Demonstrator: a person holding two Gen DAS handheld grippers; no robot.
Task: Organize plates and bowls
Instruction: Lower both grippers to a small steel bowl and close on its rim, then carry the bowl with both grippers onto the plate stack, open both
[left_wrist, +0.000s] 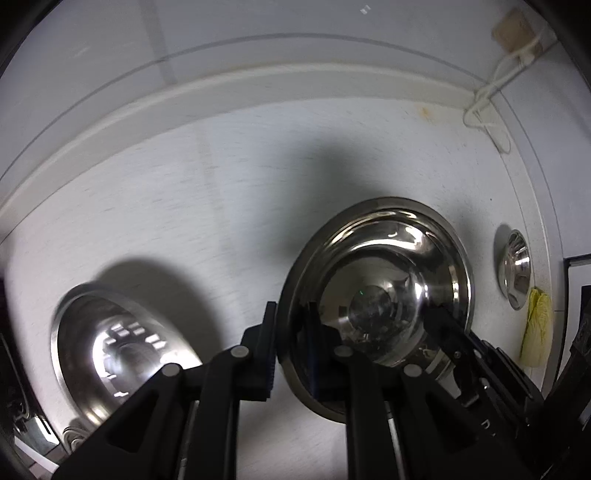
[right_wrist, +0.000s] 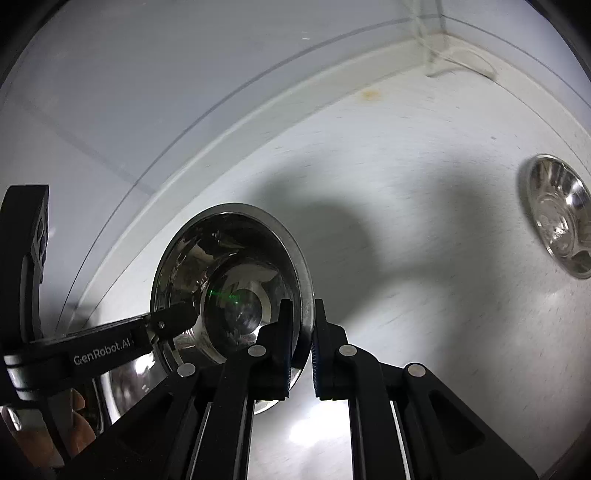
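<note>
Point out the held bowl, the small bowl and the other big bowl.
Held bowl (left_wrist: 373, 266): left wrist view, inner wall.
Small bowl (right_wrist: 557, 218): right wrist view, inside.
Other big bowl (left_wrist: 88, 350): left wrist view, inside.

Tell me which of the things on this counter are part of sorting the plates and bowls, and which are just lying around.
Part of the job:
- steel bowl, gripped at opposite rims by the left gripper and right gripper
- steel plate on the counter, to its left
- small steel dish off to the right

Just lying about:
- white cable
- yellow cloth
</note>
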